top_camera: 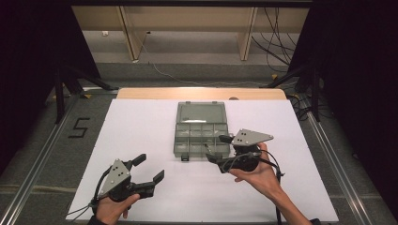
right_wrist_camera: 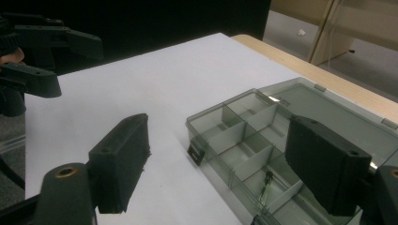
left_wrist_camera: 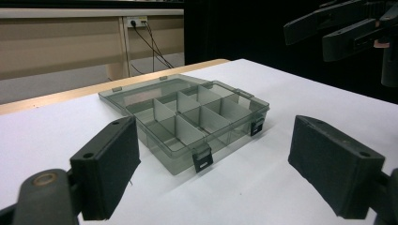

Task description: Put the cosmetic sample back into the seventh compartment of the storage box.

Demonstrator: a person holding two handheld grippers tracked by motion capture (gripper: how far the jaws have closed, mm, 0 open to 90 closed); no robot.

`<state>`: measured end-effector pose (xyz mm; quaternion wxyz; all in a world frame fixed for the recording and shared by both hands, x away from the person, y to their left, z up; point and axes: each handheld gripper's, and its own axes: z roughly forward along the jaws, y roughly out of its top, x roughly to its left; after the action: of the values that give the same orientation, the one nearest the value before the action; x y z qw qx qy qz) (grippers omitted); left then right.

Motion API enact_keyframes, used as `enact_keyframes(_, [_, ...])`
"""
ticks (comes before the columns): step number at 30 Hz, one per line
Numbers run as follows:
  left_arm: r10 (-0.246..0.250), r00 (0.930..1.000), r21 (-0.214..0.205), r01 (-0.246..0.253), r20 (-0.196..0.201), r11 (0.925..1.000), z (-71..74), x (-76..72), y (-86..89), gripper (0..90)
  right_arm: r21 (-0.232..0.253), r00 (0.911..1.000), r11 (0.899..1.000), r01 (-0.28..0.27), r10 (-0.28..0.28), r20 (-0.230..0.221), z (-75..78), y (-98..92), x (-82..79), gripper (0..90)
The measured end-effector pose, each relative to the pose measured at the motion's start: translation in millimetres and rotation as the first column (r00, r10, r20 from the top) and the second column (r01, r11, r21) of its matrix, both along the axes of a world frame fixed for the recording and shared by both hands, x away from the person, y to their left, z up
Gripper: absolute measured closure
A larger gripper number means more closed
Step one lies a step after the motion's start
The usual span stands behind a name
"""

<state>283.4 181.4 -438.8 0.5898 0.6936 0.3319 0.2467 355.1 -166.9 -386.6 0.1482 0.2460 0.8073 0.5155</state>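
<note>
High view: the right gripper sits at the near right corner of a clear grey compartment box, its jaws spread wide with nothing between them — one jaw over the box's near right edge, the other just off its front wall above the white counter. The right hand holds it from below, and a grey three-cornered plate tops it. In the right gripper view the jaws straddle the box's front corner; a small thin item lies in a near compartment, too small to identify.

The left gripper is held by the left hand near the counter's front left, well apart from the box, jaws likewise wide open and empty. In the left gripper view the box appears between its jaws, farther off.

The box lies in the middle of the counter with its lid folded flat away from the person — dividers visible inside, two dark latches on the front wall. Beyond the counter, cables trail across the floor.
</note>
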Motion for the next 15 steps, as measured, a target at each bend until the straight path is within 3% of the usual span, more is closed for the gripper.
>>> enact_keyframes(6, [-0.018, 0.9996, 0.002, 0.018, 0.021, 0.9998, -0.5, 1.9, -0.5, 15.6, 0.013, 0.9999, 1.0, 0.001, -0.001, 0.017, -0.9, -4.4, -1.7, 21.5])
enact_keyframes(12, [-0.008, 1.0, 0.003, 0.008, 0.004, 1.0, 0.0, 0.2, -0.2, 15.6, 0.046, 0.9999, 0.999, 0.011, -0.01, -0.008, -2.2, -9.6, -4.0, 20.1])
enact_keyframes(14, [-0.021, 0.9996, 0.003, 0.02, 0.02, 0.9998, -0.3, 1.9, -0.3, 15.6, 0.064, 0.9998, 0.998, 0.014, -0.013, -0.015, -2.5, -12.0, -5.1, 20.1])
enact_keyframes(15, [-0.023, 0.9995, 0.002, 0.023, 0.022, 0.9997, -0.4, 2.1, -0.5, 15.6, 0.067, 0.9998, 0.998, 0.02, -0.02, 0.008, -2.8, -13.4, -4.9, 20.0])
